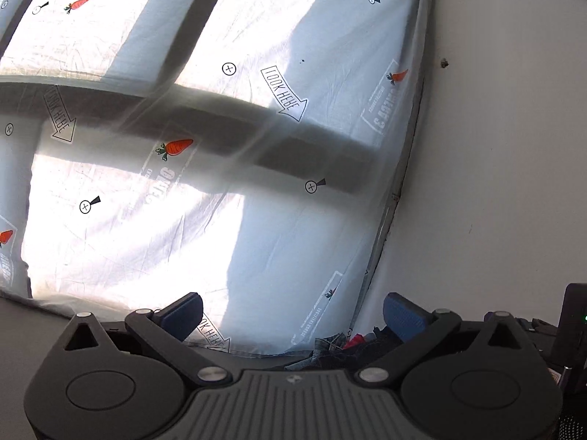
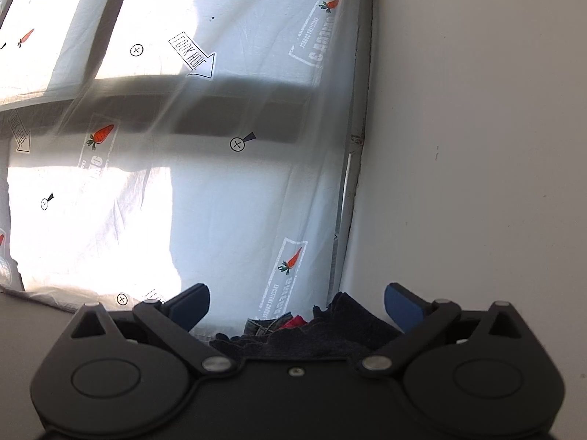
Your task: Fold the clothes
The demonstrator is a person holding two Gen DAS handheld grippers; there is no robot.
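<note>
A heap of dark clothes (image 2: pixel 308 333), with denim and a red piece, lies low in the right wrist view just behind and between the fingers. It also shows in the left wrist view (image 1: pixel 341 348) near the right finger. My left gripper (image 1: pixel 293 313) is open and empty, its blue pads (image 1: pixel 401 315) wide apart. My right gripper (image 2: pixel 297 306) is open and empty too, above the heap. Both point up at a window.
A white sheet printed with carrots and arrows (image 1: pixel 227 183) hangs over a sunlit window with dark frame bars. A plain white wall (image 1: pixel 495 146) runs along the right. A grey surface (image 1: pixel 29 330) lies at lower left. A dark device (image 1: pixel 572 322) stands at far right.
</note>
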